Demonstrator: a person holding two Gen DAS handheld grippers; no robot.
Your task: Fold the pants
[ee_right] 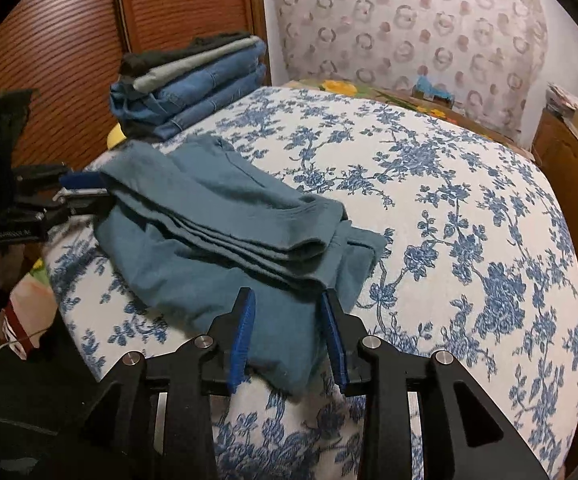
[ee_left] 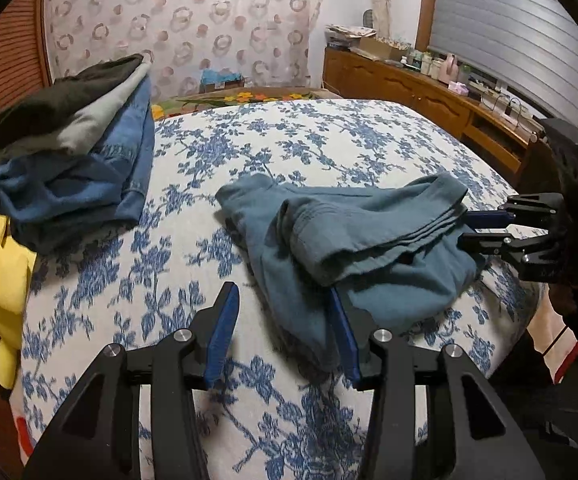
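Teal pants (ee_left: 369, 236) lie folded into a loose bundle on the blue-flowered bedspread (ee_left: 321, 136). My left gripper (ee_left: 282, 290) is open at the bundle's near edge, its right finger against the cloth and a flap of fabric lying between the jaws. My right gripper (ee_left: 464, 227) shows at the bundle's far right end. In the right wrist view the teal pants (ee_right: 225, 232) lie flat between the spread fingers of my right gripper (ee_right: 287, 294), which is open, pads not pressing. My left gripper (ee_right: 89, 189) sits at the bundle's left end.
A stack of folded jeans and dark clothes (ee_left: 73, 152) (ee_right: 193, 84) sits on the bed's far corner by a slatted wooden wardrobe (ee_right: 69, 52). A yellow item (ee_left: 1, 272) hangs off the bed edge. A cluttered wooden dresser (ee_left: 409, 80) stands under the shuttered window.
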